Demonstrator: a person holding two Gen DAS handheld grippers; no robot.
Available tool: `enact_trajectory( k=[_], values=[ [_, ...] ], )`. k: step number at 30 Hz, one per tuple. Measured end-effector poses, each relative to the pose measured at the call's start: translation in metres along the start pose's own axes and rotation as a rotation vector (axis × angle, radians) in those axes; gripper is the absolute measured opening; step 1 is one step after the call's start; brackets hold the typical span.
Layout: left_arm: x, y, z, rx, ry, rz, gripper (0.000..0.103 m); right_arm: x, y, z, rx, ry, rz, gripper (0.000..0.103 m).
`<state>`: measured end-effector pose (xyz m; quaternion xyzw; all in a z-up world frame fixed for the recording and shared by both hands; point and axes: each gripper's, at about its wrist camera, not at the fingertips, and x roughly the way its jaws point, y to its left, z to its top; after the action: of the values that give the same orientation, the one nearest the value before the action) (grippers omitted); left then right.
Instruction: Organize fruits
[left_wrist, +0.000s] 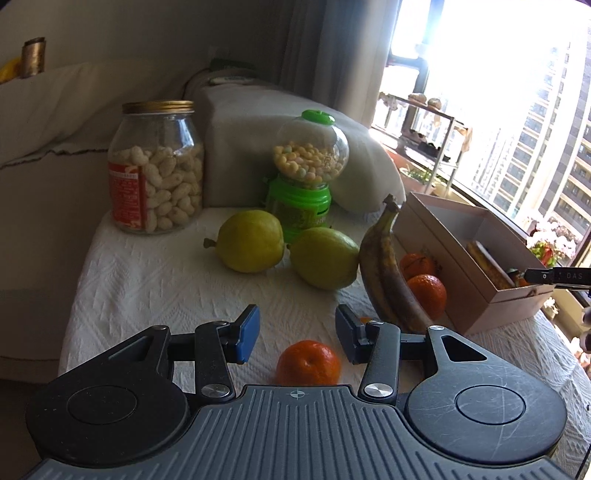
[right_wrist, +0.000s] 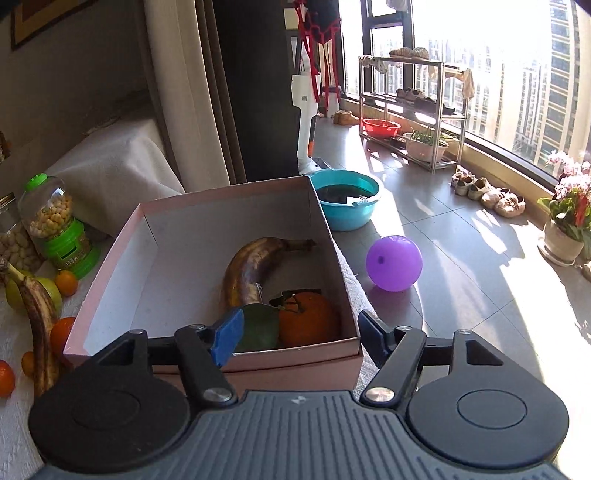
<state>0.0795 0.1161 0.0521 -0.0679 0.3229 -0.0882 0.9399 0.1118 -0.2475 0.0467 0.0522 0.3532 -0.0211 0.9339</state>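
Observation:
My left gripper (left_wrist: 297, 334) stands open low over the white tablecloth (left_wrist: 147, 280). A mandarin (left_wrist: 307, 363) lies beneath the gap, and neither blue pad touches it. Beyond are two yellow-green fruits (left_wrist: 251, 242) (left_wrist: 325, 258), a spotted banana (left_wrist: 384, 273) and two more mandarins (left_wrist: 428, 291) beside the pink box (left_wrist: 461, 291). My right gripper (right_wrist: 299, 336) hangs open and empty over the box's near rim (right_wrist: 288, 354). Inside the box lie a brown banana (right_wrist: 251, 266), an orange (right_wrist: 308, 321) and a green fruit or leaf (right_wrist: 258, 328).
A peanut jar (left_wrist: 157, 170) and a green candy dispenser (left_wrist: 306, 177) stand at the back of the table, against a cushion. The table drops off just right of the box. On the floor are a purple ball (right_wrist: 394, 263) and a teal basin (right_wrist: 347, 199).

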Motion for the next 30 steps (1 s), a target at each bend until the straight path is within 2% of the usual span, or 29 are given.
enact_trajectory(
  k=[3, 6, 7, 12, 15, 17, 19, 21, 24, 26, 27, 30],
  values=[
    [0.003, -0.011, 0.004, 0.028, -0.008, -0.033, 0.05, -0.013, 0.005, -0.003, -0.045, -0.035, -0.034, 0.069],
    [0.01, -0.025, 0.016, 0.041, -0.021, -0.11, 0.05, -0.032, 0.021, -0.006, -0.116, -0.082, -0.075, 0.069],
    [0.014, -0.029, 0.019, 0.045, -0.021, -0.115, 0.05, -0.039, 0.027, -0.008, -0.129, -0.091, -0.071, 0.069],
    [0.031, -0.039, 0.024, 0.039, -0.009, -0.135, 0.05, -0.065, 0.056, -0.021, -0.172, -0.1, 0.051, 0.069],
    [0.045, -0.042, 0.029, 0.018, 0.014, -0.153, 0.05, -0.07, 0.085, -0.031, -0.213, -0.067, 0.156, 0.069],
    [0.051, -0.047, 0.034, 0.021, -0.01, -0.129, 0.05, -0.064, 0.105, -0.041, -0.235, -0.019, 0.242, 0.069],
    [0.047, -0.051, 0.042, 0.048, -0.063, -0.118, 0.05, -0.057, 0.126, -0.052, -0.257, 0.021, 0.291, 0.069],
    [0.045, -0.05, 0.048, 0.061, -0.081, -0.113, 0.05, -0.05, 0.141, -0.058, -0.274, 0.041, 0.322, 0.069],
    [0.048, -0.046, 0.055, 0.061, -0.064, -0.116, 0.05, -0.042, 0.16, -0.061, -0.289, 0.062, 0.362, 0.069],
    [0.042, -0.036, 0.057, 0.024, -0.085, -0.108, 0.05, -0.04, 0.17, -0.055, -0.301, 0.049, 0.379, 0.069],
    [0.038, -0.029, 0.056, -0.005, -0.098, -0.099, 0.054, -0.039, 0.175, -0.05, -0.309, 0.037, 0.389, 0.069],
    [0.026, -0.008, 0.041, -0.078, -0.13, -0.073, 0.057, -0.037, 0.189, -0.036, -0.344, 0.022, 0.404, 0.069]
  ],
)
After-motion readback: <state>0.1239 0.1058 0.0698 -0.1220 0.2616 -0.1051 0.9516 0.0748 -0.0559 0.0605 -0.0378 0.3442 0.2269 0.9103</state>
